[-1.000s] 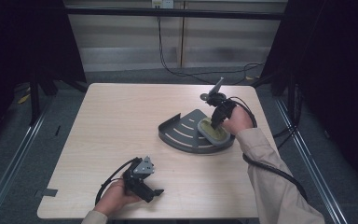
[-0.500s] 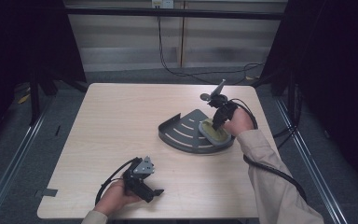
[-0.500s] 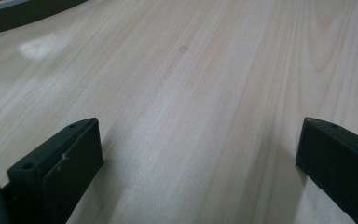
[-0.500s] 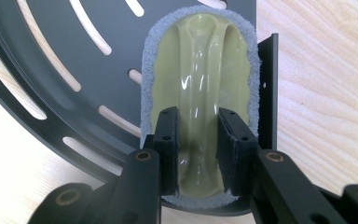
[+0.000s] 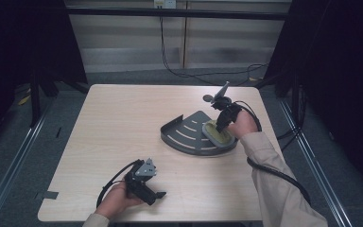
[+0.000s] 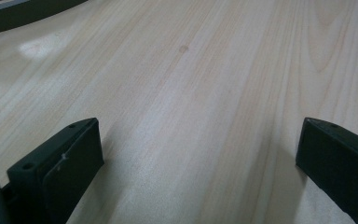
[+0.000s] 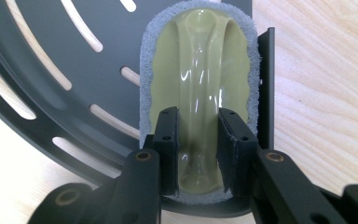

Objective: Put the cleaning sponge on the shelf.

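A dark grey, slotted, quarter-round tray (image 5: 184, 135) lies right of the table's middle. At its right edge rests an oval sponge (image 5: 217, 133) with a grey foam rim and a glossy yellow-green top. My right gripper (image 5: 220, 124) reaches down onto it. In the right gripper view the two jaws pinch the raised ridge of the sponge (image 7: 200, 70) over the tray (image 7: 51, 56), so the right gripper (image 7: 198, 119) is shut on it. My left gripper (image 5: 157, 194) rests on the table near the front edge. Its jaws stand wide apart over bare wood, and the left gripper (image 6: 200, 133) is open.
The light wooden table (image 5: 123, 123) stands in front of a low wall with cables hanging down it. Black cables trail from both grippers. A corner of the tray (image 6: 9, 14) shows far off in the left gripper view.
The right gripper has tilted very slightly over the sponge. The left gripper and the tray have not moved.
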`<action>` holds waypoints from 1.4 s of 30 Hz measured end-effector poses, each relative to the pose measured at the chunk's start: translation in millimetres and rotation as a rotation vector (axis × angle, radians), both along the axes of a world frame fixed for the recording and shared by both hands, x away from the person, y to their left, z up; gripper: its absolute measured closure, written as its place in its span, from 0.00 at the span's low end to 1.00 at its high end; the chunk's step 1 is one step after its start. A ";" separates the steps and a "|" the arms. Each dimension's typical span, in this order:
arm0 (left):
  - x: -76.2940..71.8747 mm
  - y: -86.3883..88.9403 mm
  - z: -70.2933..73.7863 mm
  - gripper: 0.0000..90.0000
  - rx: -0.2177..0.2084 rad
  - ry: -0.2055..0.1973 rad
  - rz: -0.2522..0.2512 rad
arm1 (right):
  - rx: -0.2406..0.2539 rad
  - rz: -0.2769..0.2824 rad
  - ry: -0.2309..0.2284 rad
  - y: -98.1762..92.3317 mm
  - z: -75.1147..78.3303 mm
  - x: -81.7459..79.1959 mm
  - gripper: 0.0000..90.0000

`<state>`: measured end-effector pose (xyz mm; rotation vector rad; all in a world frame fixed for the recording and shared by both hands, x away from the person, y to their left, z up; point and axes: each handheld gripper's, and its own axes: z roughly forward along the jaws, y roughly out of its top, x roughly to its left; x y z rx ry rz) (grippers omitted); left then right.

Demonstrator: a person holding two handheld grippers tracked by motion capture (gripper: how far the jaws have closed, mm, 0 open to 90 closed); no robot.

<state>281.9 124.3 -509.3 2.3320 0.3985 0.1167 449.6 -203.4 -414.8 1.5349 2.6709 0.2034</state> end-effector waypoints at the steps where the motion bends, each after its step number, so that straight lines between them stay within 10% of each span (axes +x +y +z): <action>1: -0.2 -0.1 -0.1 0.00 -0.003 0.002 0.003 | 0.000 0.000 0.000 0.0 0.0 0.0 0.79; 42: -0.2 -0.1 -0.1 0.00 -0.003 0.002 0.003 | -0.017 -0.002 0.024 -5.8 -7.1 1.1 0.76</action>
